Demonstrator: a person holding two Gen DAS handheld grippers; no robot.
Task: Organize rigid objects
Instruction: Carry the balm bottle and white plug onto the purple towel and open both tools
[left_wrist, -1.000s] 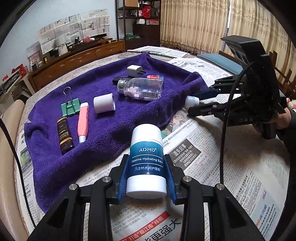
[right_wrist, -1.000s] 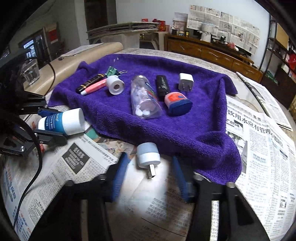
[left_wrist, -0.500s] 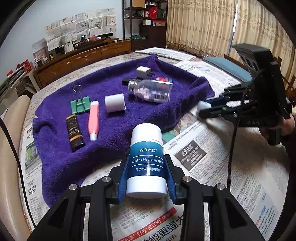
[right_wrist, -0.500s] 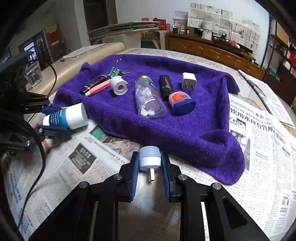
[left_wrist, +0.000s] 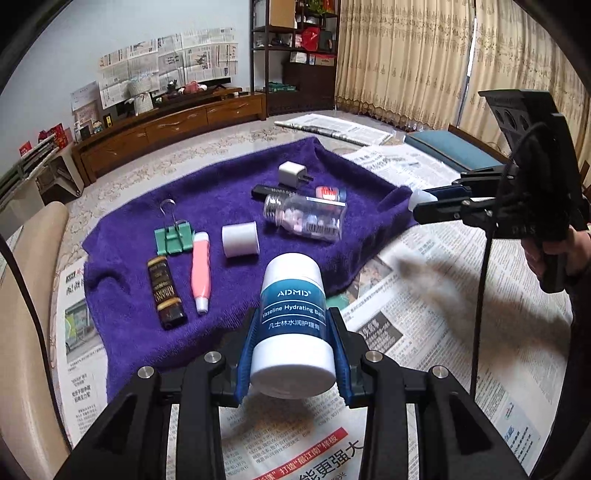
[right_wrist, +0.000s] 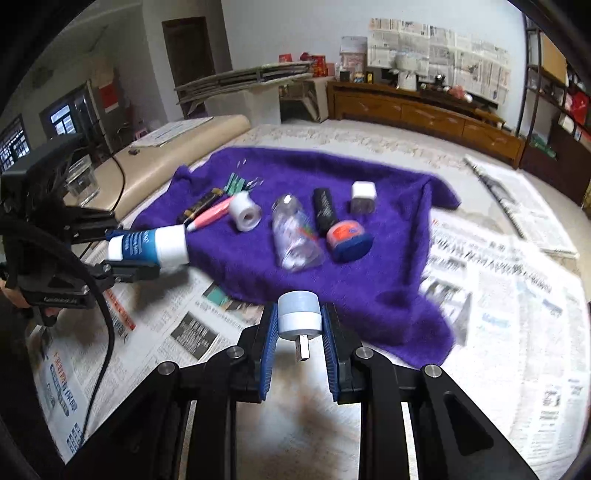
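Both pairs of tongs have risen off the newspaper since a second ago, and the right tongs (right_wrist: 299, 332), then standing wide around the little USB plug-in light (right_wrist: 298, 318), are now clamped on it. Its round pale body sits squarely between the blue pads, the metal USB tongue hanging free below, above the newsprint just short of the purple towel (right_wrist: 369, 295).

The left tongs (left_wrist: 293, 350) grip the balm jar (left_wrist: 291, 325) at its blue label band, the white cap pointing away toward the towel; the jar hangs clear over the worktop (left_wrist: 461, 369) at the towel's near edge.

Both things look stiff and light. The jar's smooth plastic wall is probably slippery, so a hold across the middle of the cylinder, as now, seems soundest; a hold near either end would likely let it swing. The light is small and its side curved, so the pads should press on the body, never on the thin USB tongue, which could bend.

On the towel lie the pill bottle (left_wrist: 304, 221), white roll (left_wrist: 240, 240), pink tube (left_wrist: 201, 269), binder clip (left_wrist: 173, 238) and charger plug (left_wrist: 291, 171), leaving bare cloth near the front.
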